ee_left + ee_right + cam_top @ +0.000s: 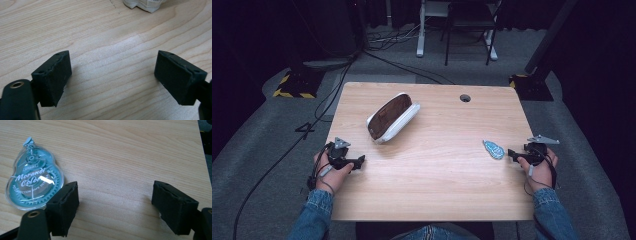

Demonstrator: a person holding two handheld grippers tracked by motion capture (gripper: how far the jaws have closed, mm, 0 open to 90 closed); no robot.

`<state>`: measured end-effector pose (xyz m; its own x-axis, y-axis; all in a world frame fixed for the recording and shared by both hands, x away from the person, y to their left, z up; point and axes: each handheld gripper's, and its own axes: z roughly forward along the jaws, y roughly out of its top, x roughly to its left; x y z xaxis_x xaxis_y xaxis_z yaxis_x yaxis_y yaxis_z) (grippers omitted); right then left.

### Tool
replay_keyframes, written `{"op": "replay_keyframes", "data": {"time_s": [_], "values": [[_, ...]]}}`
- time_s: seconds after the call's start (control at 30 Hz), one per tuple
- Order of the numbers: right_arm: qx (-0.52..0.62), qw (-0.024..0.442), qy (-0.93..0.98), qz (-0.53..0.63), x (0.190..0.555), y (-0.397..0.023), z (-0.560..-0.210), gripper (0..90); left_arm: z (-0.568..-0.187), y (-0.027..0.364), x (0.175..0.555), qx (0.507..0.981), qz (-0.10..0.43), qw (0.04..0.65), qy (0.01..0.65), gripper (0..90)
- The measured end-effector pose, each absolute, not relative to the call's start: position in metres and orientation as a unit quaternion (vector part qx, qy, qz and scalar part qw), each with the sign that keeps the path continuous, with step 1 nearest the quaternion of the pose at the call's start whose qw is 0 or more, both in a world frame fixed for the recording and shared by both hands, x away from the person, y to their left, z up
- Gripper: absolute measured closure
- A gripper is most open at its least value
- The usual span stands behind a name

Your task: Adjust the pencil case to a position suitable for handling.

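Observation:
A white pencil case [392,117] with a brown inside lies open on the wooden table [437,165], left of centre; its white edge [143,5] shows at the top of the left gripper view. A teal correction-tape dispenser [493,149] lies flat at the right. My left gripper [360,161] rests near the table's left edge, jaws open over bare wood [112,72]. My right gripper [511,153] sits just right of the dispenser [33,181], jaws open with nothing between them [115,202]; the dispenser lies outside its left jaw.
A round cable hole [465,98] sits in the table's far right part. Beyond the table are a chair and desk legs [467,30], cables on grey carpet [312,125], and stand bases with yellow-black tape [292,87].

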<state>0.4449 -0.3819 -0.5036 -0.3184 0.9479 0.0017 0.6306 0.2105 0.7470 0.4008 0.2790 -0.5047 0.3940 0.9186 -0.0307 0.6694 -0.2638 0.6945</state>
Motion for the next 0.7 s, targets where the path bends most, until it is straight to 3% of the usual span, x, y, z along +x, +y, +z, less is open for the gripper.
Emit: {"op": "replay_keyframes", "data": {"time_s": [0.7], "values": [[0.527, 0.237, 0.744, 0.335, 0.448, -0.381, -0.504, 22.3, -0.468, 0.283, 0.411, 0.733, 0.196, 0.373, 0.534, 24.1]]}}
